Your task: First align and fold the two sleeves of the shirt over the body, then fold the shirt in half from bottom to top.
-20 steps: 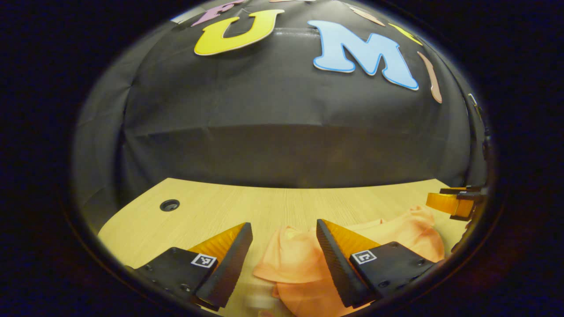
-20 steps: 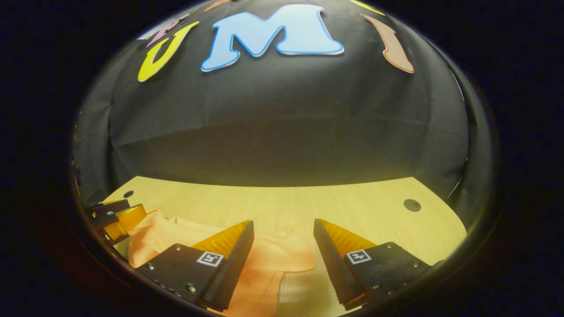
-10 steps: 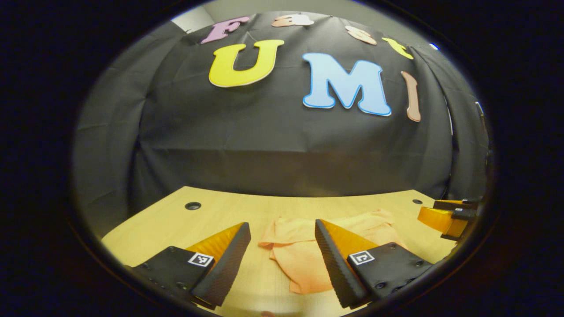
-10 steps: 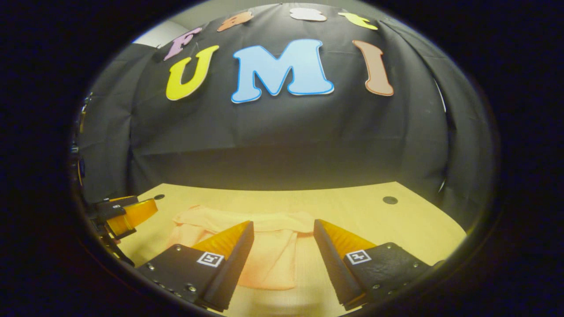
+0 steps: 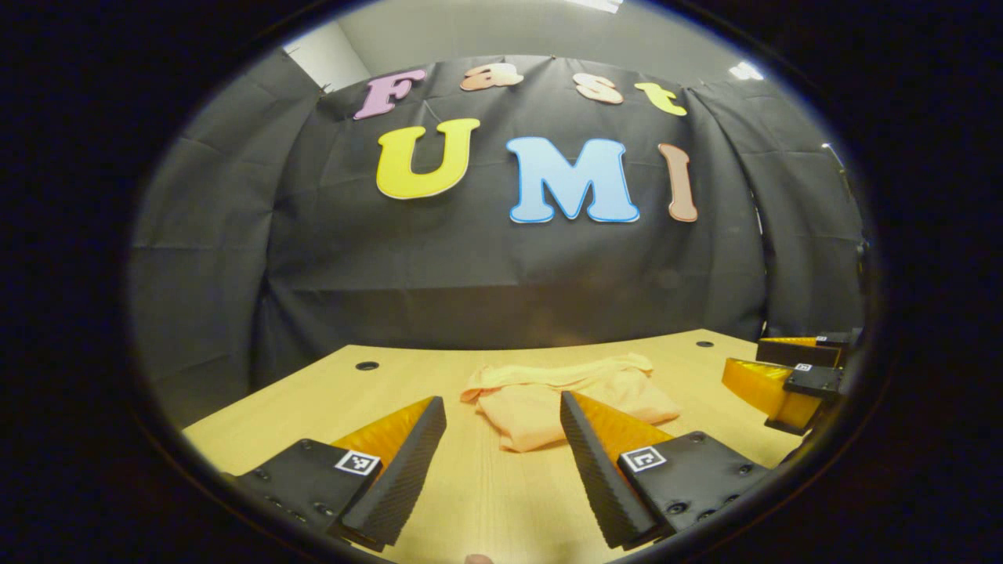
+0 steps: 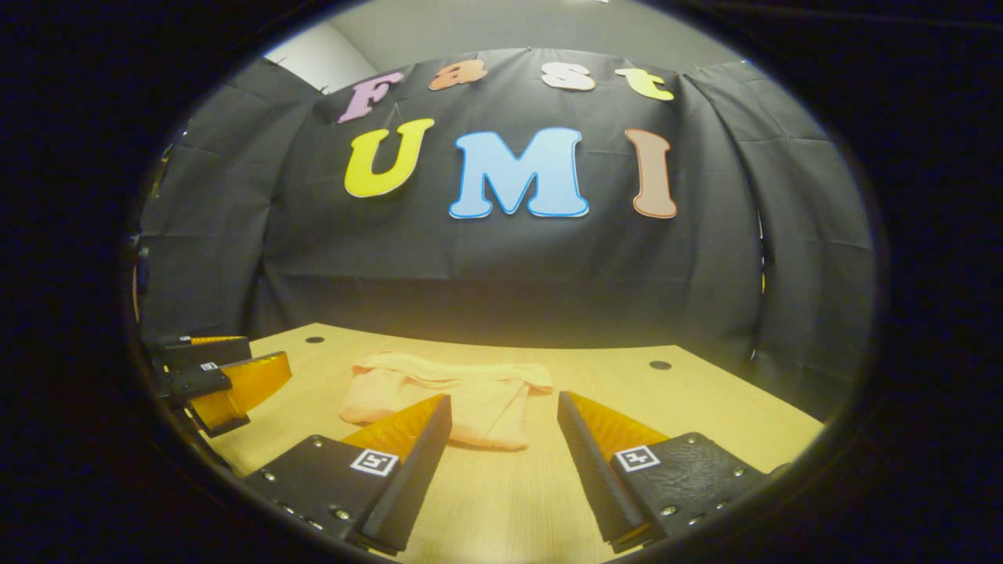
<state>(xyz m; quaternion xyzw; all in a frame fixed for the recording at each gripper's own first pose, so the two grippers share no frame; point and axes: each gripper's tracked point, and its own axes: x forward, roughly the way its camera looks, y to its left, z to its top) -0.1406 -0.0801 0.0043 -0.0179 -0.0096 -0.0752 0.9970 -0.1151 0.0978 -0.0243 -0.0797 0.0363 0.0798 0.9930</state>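
Observation:
A peach-orange shirt (image 5: 564, 392) lies folded into a compact bundle on the wooden table (image 5: 470, 493), also seen as the shirt (image 6: 454, 395) in the right gripper view. My left gripper (image 5: 501, 446) is open, held back from the shirt with nothing between its fingers. My right gripper (image 6: 501, 446) is open too, a short way in front of the shirt's near edge. The right gripper (image 5: 783, 376) appears at the right edge of the left gripper view, and the left gripper (image 6: 219, 376) at the left edge of the right gripper view.
The table (image 6: 705, 415) ends at the black cloth wall behind. Small round holes (image 5: 367, 366) (image 6: 660, 365) sit near its far corners. Bare wood lies between both grippers and the shirt.
Both grippers have pulled back and up from the shirt, which now lies farther off. They stayed open throughout.

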